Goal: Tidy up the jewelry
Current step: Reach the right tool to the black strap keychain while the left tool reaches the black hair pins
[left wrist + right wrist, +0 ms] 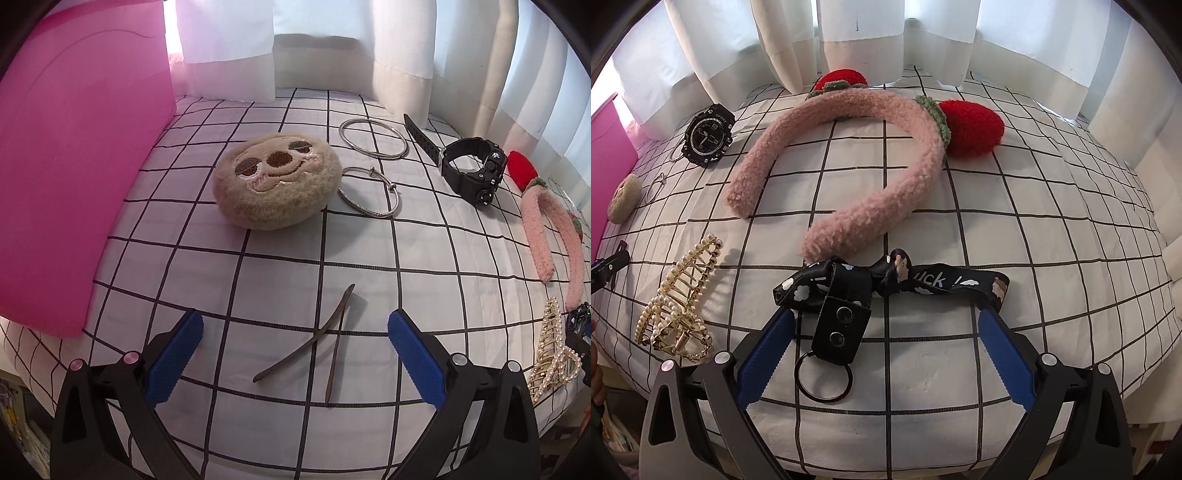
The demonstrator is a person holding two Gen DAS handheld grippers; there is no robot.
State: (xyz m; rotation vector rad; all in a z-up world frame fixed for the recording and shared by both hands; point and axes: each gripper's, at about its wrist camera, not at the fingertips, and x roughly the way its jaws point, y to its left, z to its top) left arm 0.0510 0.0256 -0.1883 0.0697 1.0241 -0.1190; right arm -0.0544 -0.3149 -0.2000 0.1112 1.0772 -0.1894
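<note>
My left gripper point(295, 325) is open and empty above two dark wooden hair sticks point(317, 339) on the checked bedsheet point(443, 295). Beyond lie a fuzzy sloth pouch point(277, 181), two silver bangles point(373, 138) point(369, 192) and a black watch point(472, 170). My right gripper point(886, 325) is open and empty, its fingers astride a black printed lanyard strap with a key ring point(849, 291). A pink fluffy headband with red strawberries point(849, 155) lies behind it. A pearl hair claw point(679, 306) lies at the left. The watch point(709, 134) shows there too.
A pink box point(74, 166) stands at the left of the bed. White curtains point(886, 37) hang along the far edge. The pearl claw point(550, 350) and headband point(554, 240) lie at the right in the left wrist view. The bed's front edge is just below both grippers.
</note>
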